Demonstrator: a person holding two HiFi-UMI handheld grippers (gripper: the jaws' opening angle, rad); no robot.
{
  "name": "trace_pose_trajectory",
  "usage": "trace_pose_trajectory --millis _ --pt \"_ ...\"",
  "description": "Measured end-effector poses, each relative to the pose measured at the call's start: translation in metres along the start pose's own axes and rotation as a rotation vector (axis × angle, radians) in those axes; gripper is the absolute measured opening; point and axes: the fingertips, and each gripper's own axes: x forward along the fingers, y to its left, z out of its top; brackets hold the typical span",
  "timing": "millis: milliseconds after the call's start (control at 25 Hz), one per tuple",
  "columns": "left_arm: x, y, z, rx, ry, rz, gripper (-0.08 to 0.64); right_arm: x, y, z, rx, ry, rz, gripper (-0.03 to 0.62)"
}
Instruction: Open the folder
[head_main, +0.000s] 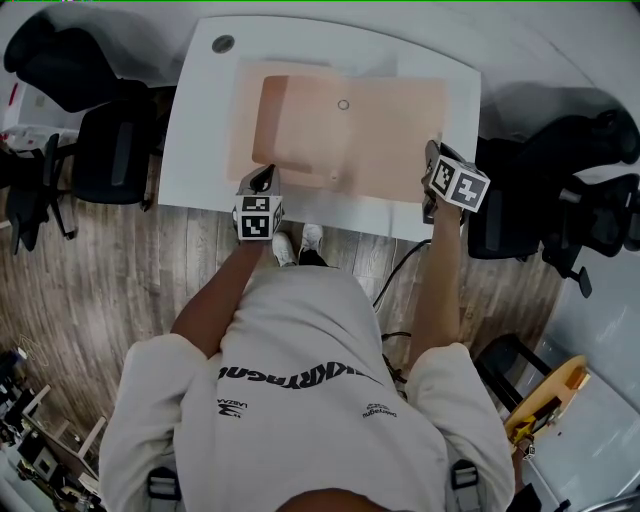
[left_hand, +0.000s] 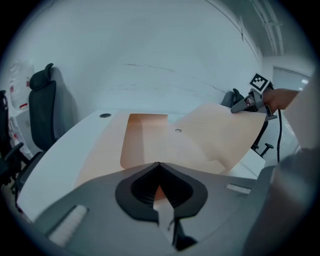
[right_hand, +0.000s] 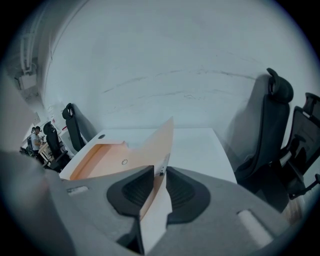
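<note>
At the near edge of the white rounded worktop (head_main: 200, 150), the left hand-held gripper (left_hand: 159, 170) has its jaws pinched together on the near edge of the pale orange paper folder (head_main: 400, 130), which lies flat there. To its right, the right hand-held gripper (right_hand: 159, 172) has its jaws drawn in narrow on the folder's right-hand cover (right_hand: 162, 145). The sheet stands upright between the two dark pads, orange face to the left and white face to the right. That cover curves up off the worktop to the jaws, while the rest of the folder lies spread open beyond both grippers. A darker orange panel (head_main: 285, 125) sits on its left part and a small round ring (head_main: 343, 105) near its middle. Farther off, a grey round grommet (head_main: 223, 44) sits in the far left corner of the worktop. Black office chairs (head_main: 110, 150) stand on the wood floor at either side.
</note>
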Motion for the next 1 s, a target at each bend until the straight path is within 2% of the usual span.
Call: trace_pose_trajectory --millis 520,1000 --pt "-0.01 -0.002 0.004 0.012 -0.001 -0.013 -0.009 -0.022 0.032 0.021 0.037 -0.094 0.101 0.105" --pt "-0.029 -0.007 0.012 -0.001 -0.049 -0.026 -0.009 -0.042 0.07 0.037 0.007 -0.144 0.199 0.138"
